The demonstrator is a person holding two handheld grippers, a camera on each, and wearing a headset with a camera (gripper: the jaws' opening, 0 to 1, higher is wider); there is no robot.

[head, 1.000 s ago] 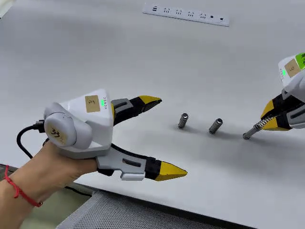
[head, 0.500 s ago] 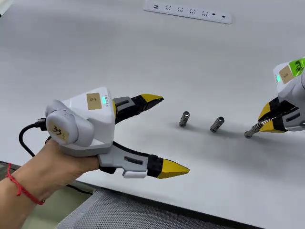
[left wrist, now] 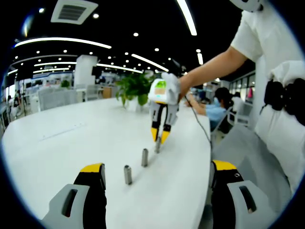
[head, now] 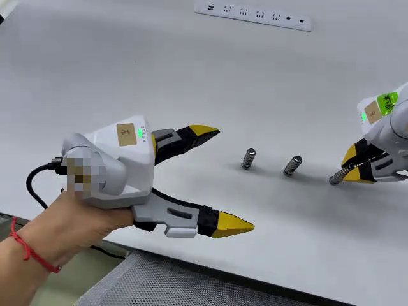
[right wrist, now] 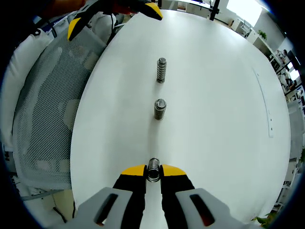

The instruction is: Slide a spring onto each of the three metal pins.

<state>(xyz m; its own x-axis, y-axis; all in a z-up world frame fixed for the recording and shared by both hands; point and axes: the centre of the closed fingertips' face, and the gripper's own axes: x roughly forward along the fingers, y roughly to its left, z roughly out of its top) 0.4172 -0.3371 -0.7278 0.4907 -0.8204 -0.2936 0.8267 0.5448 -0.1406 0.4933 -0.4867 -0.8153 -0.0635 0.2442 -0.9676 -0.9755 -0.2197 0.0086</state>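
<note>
Tabletop (head: 127, 64): white and flat. The middle pin (head: 292, 166) is carried on it, and every place below is given from that pin.
Mesh chair (head: 146, 284): grey netting is seen past the tabletop's near edge, well apart from the middle pin on the person's side.
Left claw (head: 234, 178): held in a hand (head: 76, 223) and released, its yellow-tipped jaws spread wide with nothing between them. It is kept well apart from the middle pin, on that pin's left, and is aimed towards it.
Right claw (head: 344, 171): clenched on the third pin (head: 336, 176) and kept near the middle pin, on that pin's right.
Power strip (head: 252, 14): white and long, laid well beyond the middle pin at the tabletop's far side.
First pin (head: 248, 158): stood upright near the middle pin, on its left, and wrapped in a spring.
Middle pin, detail: stood upright between the other two pins and wrapped in a spring. In the right gripper view it (right wrist: 160, 109) is lined up straight ahead of the clenched jaws.
Third pin, detail: tilted, with its spring (right wrist: 153, 169) gripped between the yellow tips and its free end pointed towards the middle pin. Contact with the tabletop cannot be told.
</note>
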